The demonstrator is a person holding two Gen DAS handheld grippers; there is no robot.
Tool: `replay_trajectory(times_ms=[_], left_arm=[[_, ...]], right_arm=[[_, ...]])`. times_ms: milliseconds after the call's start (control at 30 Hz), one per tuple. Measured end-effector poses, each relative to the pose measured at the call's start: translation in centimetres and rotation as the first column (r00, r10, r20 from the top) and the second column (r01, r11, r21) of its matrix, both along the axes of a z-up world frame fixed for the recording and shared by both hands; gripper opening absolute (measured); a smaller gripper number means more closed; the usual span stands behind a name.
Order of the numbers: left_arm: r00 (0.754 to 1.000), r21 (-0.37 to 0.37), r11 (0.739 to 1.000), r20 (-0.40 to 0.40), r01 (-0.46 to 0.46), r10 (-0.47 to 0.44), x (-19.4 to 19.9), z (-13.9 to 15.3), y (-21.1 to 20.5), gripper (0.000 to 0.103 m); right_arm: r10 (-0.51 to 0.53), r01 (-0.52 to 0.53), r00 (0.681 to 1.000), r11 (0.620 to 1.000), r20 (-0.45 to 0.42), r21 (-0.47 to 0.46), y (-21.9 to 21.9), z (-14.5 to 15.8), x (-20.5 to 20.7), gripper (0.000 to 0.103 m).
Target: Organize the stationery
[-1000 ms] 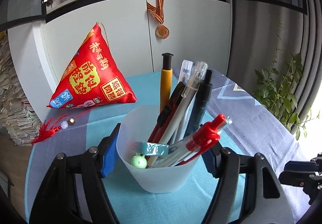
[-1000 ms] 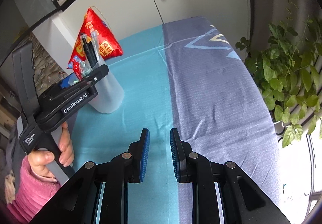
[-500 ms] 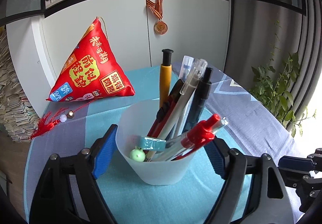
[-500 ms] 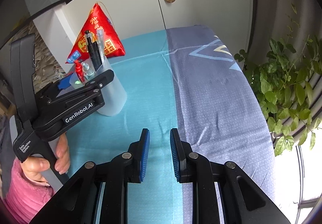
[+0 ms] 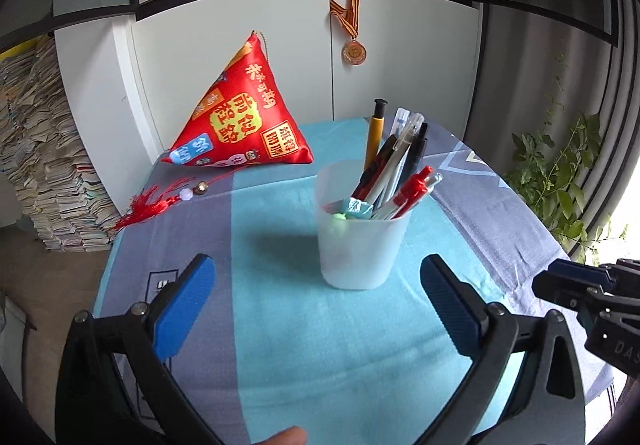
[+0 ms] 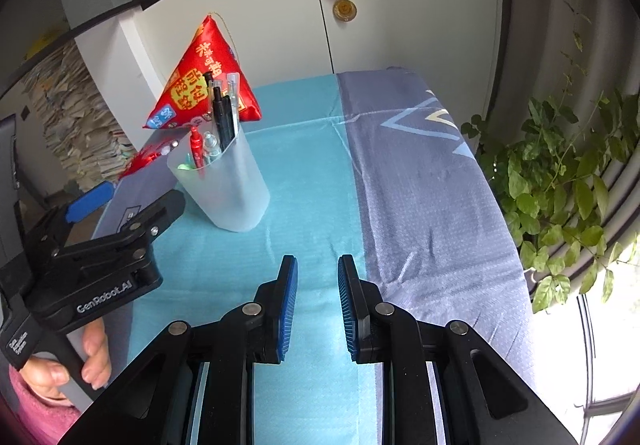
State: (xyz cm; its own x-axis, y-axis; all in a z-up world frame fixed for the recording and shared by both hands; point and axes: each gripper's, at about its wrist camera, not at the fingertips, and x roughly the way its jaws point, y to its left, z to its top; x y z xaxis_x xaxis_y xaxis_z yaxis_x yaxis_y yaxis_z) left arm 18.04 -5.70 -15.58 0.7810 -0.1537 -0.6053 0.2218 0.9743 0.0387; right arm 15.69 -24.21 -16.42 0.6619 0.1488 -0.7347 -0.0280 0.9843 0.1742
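Note:
A translucent white pen cup (image 5: 360, 245) stands upright on the blue tablecloth, holding several pens (image 5: 394, 169), among them a red one and a yellow one, and a small teal item. It also shows in the right wrist view (image 6: 228, 185). My left gripper (image 5: 314, 305) is wide open and empty, drawn back from the cup, which stands beyond and between its fingers. My right gripper (image 6: 317, 301) is empty over the cloth, right of the cup, its jaws a narrow gap apart.
A red pyramid-shaped pouch (image 5: 244, 121) with a red tassel (image 5: 160, 201) sits at the table's back left. White cabinets with a hanging medal (image 5: 354, 53) stand behind. A leafy plant (image 6: 560, 181) is off the right edge. Stacked papers (image 5: 44, 165) are left.
My left gripper has opened wide, let go of the pen cup and pulled back from it. The cup stays standing on the cloth. The right gripper has hardly moved.

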Motion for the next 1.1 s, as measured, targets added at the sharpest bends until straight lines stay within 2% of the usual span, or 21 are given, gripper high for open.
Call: replay_trajectory(times_ms=[233, 300, 433, 567, 633, 700, 800, 1000, 1033, 1100], left_arm=[[0.998, 0.000, 0.998, 0.005, -0.062, 0.062, -4.2, 3.3, 2.3, 0.102], [0.998, -0.025, 0.997, 0.012, -0.067, 0.067, -5.6, 4.8, 2.8, 0.102], [0.997, -0.037, 0.996, 0.026, -0.075, 0.076, -8.3, 6.8, 3.4, 0.102], [0.994, -0.043, 0.993, 0.016, -0.111, 0.111, -9.8, 7.6, 4.2, 0.102], [0.993, -0.060, 0.992, 0.013, -0.113, 0.114, -10.7, 7.9, 4.6, 0.102], [0.993, -0.067, 0.991, 0.023, -0.115, 0.117, -11.5, 8.3, 4.9, 0.102], [0.991, -0.055, 0.991, 0.051, -0.121, 0.124, -13.0, 9.0, 5.1, 0.102], [0.986, -0.059, 0.992, 0.121, -0.109, 0.115, -16.1, 10.5, 5.5, 0.102], [0.985, -0.057, 0.993, 0.132, -0.107, 0.114, -16.5, 10.7, 5.5, 0.102], [0.982, -0.057, 0.993, 0.157, -0.100, 0.108, -17.4, 11.1, 5.5, 0.102]], right_arm=[[-0.001, 0.002, 1.000, 0.999, 0.023, -0.035, 1.8, 2.2, -2.1, 0.021], [-0.007, 0.008, 1.000, 0.999, 0.029, -0.035, 2.3, 3.1, -2.8, 0.021], [-0.004, 0.010, 0.997, 0.997, 0.078, -0.078, 3.5, 5.5, -4.9, 0.021], [-0.010, 0.027, 0.989, 0.993, 0.148, -0.111, 4.3, 8.2, -7.3, 0.022], [-0.011, 0.031, 0.984, 0.993, 0.176, -0.115, 4.6, 9.4, -8.4, 0.032], [-0.013, 0.039, 0.976, 0.993, 0.216, -0.115, 4.9, 10.7, -9.8, 0.052], [-0.012, 0.048, 0.960, 0.991, 0.279, -0.124, 5.3, 12.1, -11.7, 0.054], [0.006, 0.039, 0.941, 0.991, 0.339, -0.126, 6.5, 13.9, -14.7, 0.055], [0.010, 0.037, 0.936, 0.991, 0.351, -0.129, 6.7, 14.2, -15.2, 0.057], [0.022, 0.033, 0.927, 0.990, 0.375, -0.139, 7.1, 14.5, -15.9, 0.067]])
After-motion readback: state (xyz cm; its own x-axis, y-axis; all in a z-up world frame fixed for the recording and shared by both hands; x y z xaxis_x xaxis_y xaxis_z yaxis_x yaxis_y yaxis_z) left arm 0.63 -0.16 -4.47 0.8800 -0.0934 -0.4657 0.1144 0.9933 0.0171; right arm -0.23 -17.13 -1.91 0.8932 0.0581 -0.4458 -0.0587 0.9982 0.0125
